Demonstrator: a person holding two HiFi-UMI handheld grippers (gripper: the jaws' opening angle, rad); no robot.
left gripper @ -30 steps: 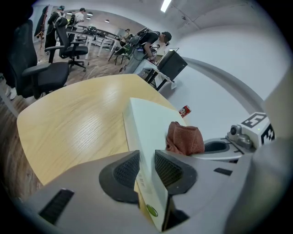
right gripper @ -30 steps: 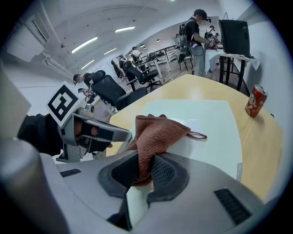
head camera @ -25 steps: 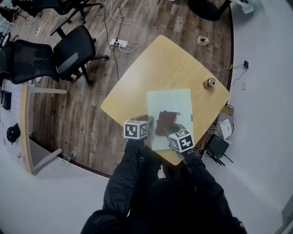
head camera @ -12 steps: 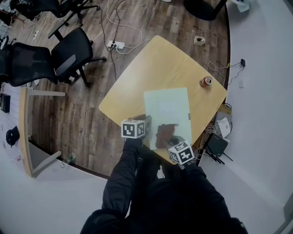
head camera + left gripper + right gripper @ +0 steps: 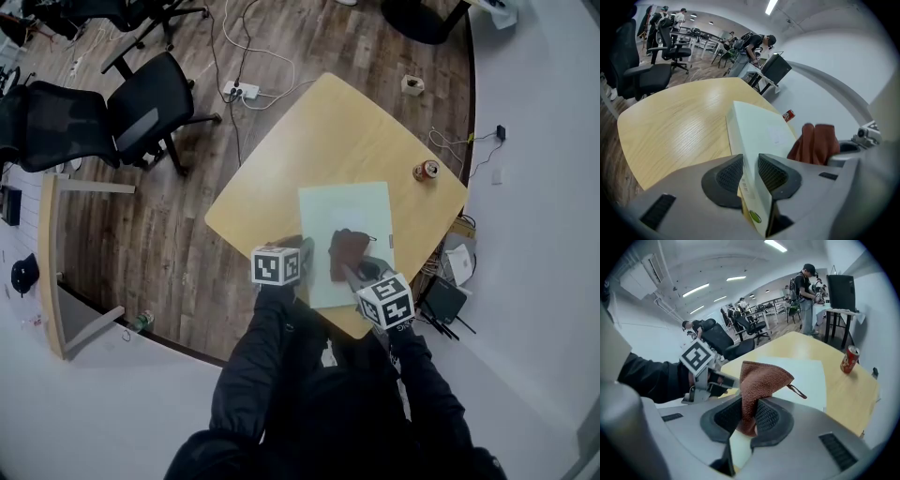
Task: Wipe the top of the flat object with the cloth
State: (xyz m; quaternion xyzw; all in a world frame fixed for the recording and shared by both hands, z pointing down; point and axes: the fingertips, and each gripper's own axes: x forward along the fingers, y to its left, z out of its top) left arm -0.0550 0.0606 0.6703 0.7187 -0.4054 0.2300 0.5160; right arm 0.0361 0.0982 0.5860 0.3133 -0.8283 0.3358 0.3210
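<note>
The cloth (image 5: 347,253) hides part of the flat object (image 5: 345,208).

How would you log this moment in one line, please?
left gripper: shut on flat board edge | right gripper: shut on cloth over board

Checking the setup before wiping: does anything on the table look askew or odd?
Nothing spilled or damaged. The flat object lies skewed on the table, its near edge clamped in the left tongs. The cloth is bunched in the right tongs, not spread flat.
</note>
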